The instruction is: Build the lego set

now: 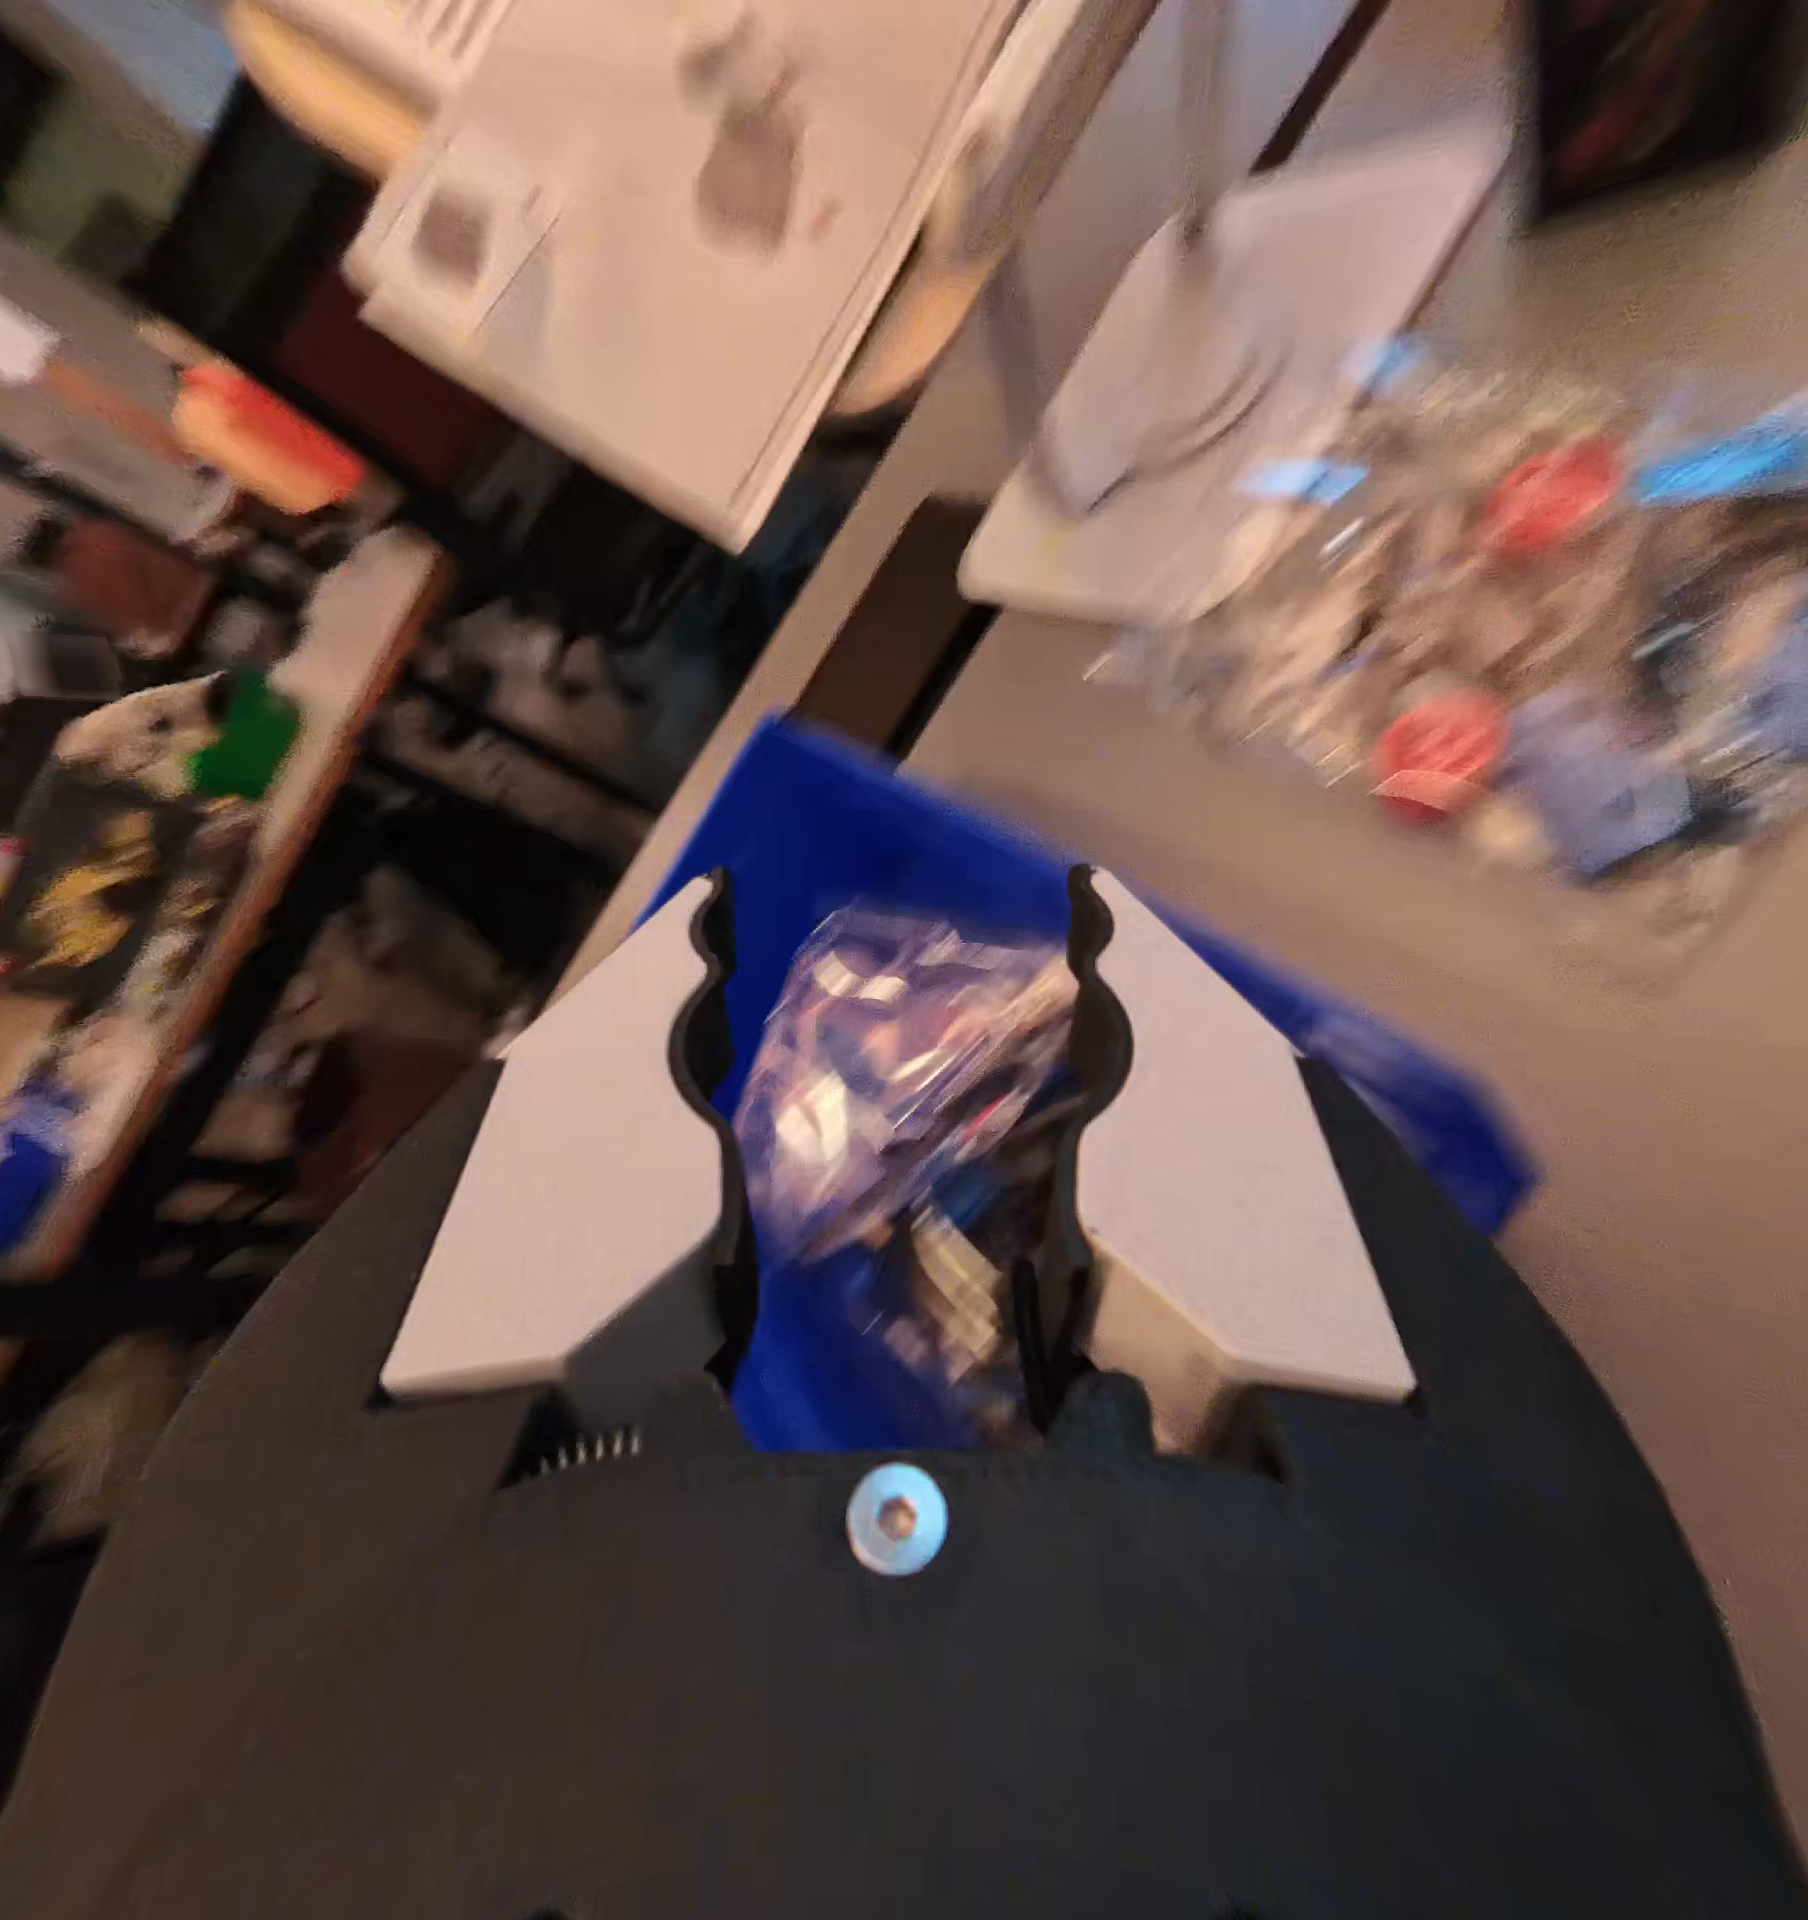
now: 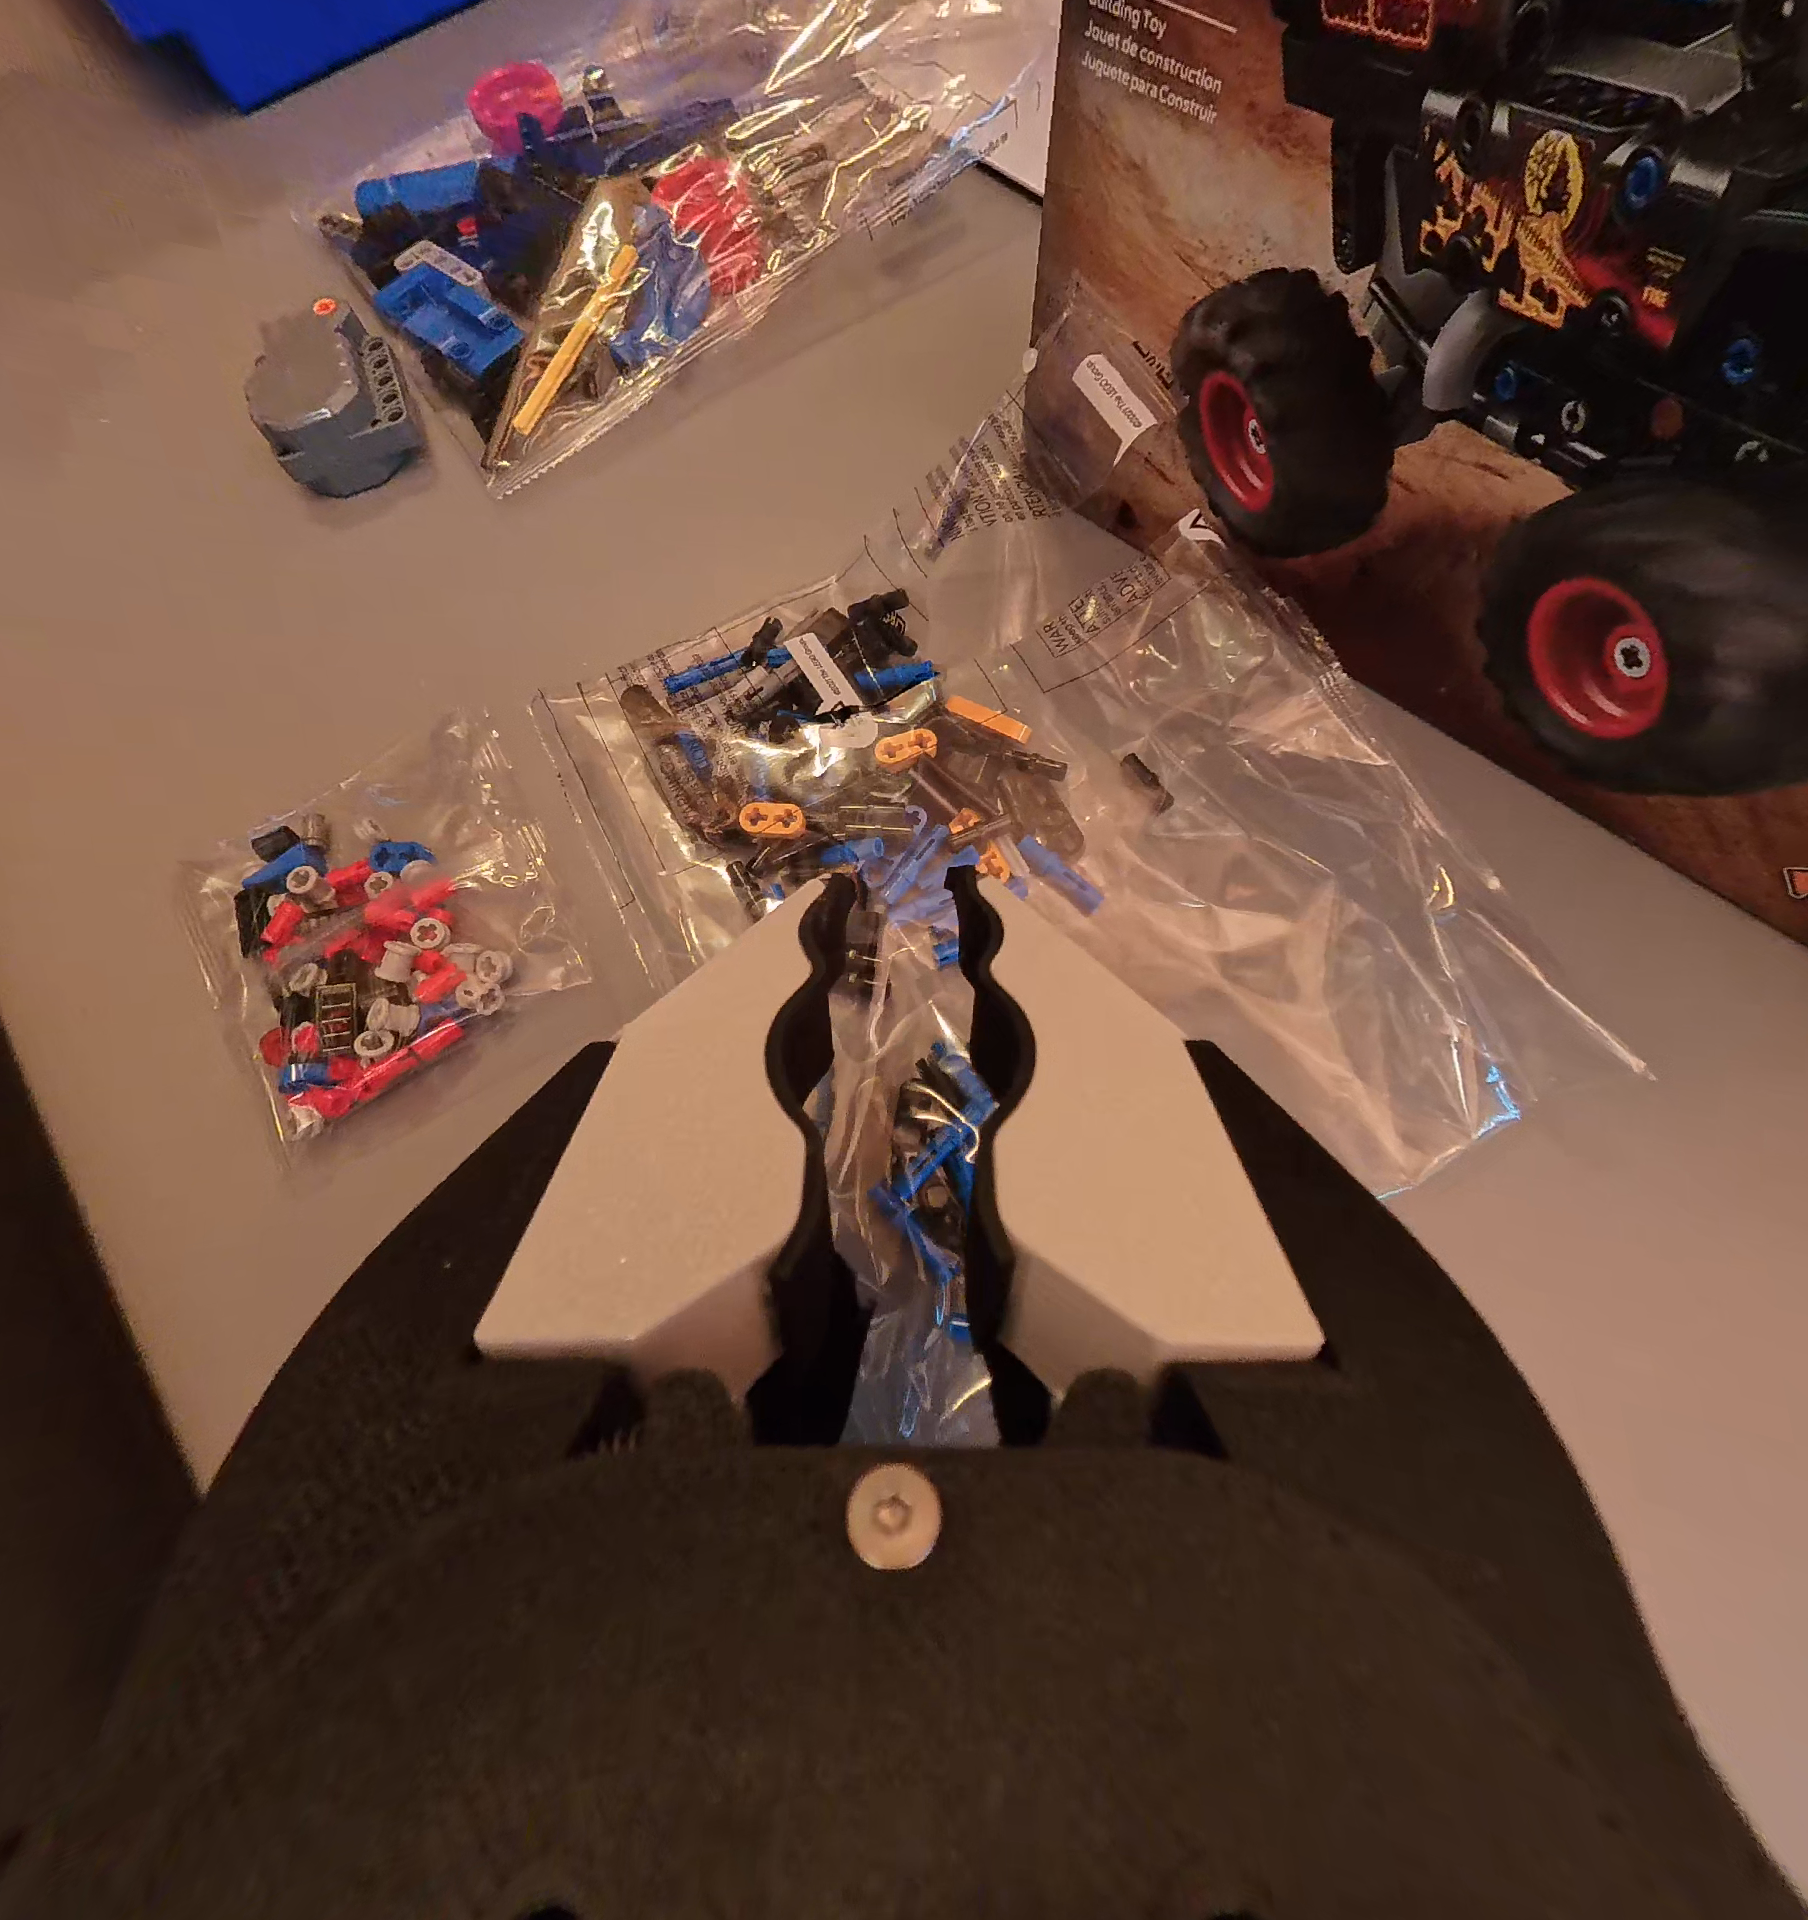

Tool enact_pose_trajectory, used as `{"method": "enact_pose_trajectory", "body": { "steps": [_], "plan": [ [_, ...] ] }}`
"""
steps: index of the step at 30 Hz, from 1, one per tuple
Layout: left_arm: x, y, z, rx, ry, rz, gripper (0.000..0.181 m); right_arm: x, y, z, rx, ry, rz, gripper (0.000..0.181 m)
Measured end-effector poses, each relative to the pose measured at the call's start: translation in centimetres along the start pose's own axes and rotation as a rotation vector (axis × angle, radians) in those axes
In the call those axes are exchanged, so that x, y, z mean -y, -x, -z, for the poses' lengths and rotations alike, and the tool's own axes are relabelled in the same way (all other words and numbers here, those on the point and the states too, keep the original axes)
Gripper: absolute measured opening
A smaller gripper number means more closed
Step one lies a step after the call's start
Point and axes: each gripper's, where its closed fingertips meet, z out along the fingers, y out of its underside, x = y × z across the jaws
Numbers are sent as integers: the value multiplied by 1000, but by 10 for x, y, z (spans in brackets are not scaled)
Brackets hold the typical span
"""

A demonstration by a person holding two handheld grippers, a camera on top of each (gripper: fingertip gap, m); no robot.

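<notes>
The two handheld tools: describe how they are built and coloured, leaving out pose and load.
Both match. The left tool and the right tool each have a wide, textured black body with a silver hex screw at its centre, and two flat light-grey wedge fingers lined with wavy black inner pads. No cables, sleeves or markings show.

Grey fingers (image 2: 671, 1174) are mounted on a black body. Clear bags are seen on a grey table (image 2: 152, 644): one bag (image 2: 380, 935) filled with red, grey and blue parts, another (image 2: 858, 769) with blue, black and orange. A blue bin (image 1: 858, 821) is shown.
</notes>
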Motion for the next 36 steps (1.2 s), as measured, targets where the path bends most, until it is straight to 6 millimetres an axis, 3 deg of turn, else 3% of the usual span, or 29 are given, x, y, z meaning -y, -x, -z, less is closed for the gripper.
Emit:
{"method": "enact_pose_trajectory", "body": {
  "steps": [2, 4, 8, 12, 16, 19, 25, 28, 30, 32, 36],
  "plan": [
    [33, -39, -19, -149, -14, -9, 70, 0, 0, -1, 3, 2, -4, 18],
    [53, -85, -48, -281, 44, -45, 82, -2, 0, -2, 5, 9, -5, 18],
    [49, -164, -105, -525, 251, -9, 88, -3, 2, -3, 12, 12, -6, 18],
    [20, -203, -138, -650, 437, 13, 76, -3, 4, -3, 23, 7, -6, 18],
    [30, -207, -143, -658, 410, 34, 41, -2, 5, -3, 31, 2, -6, 18],
    [39, -197, -142, -586, 357, -6, 0, -2, 6, -3, 39, 4, -5, 18],
    [62, -166, -122, -453, 243, -52, 0, -2, 5, -1, 38, -5, -12, 18],
    [77, -135, -90, -377, 199, -50, 0, -1, 4, 0, 34, -7, -12, 18],
    [80, -104, -63, -295, 199, -58, 0, -2, 4, -1, 35, -6, -12, 18],
    [73, -69, -35, -222, 223, -39, 0, -2, 5, -1, 37, -4, -11, 18],
    [27, -9, 2, -121, 313, 37, 0, -1, 4, -1, 31, -9, -11, 19]
  ]
}}
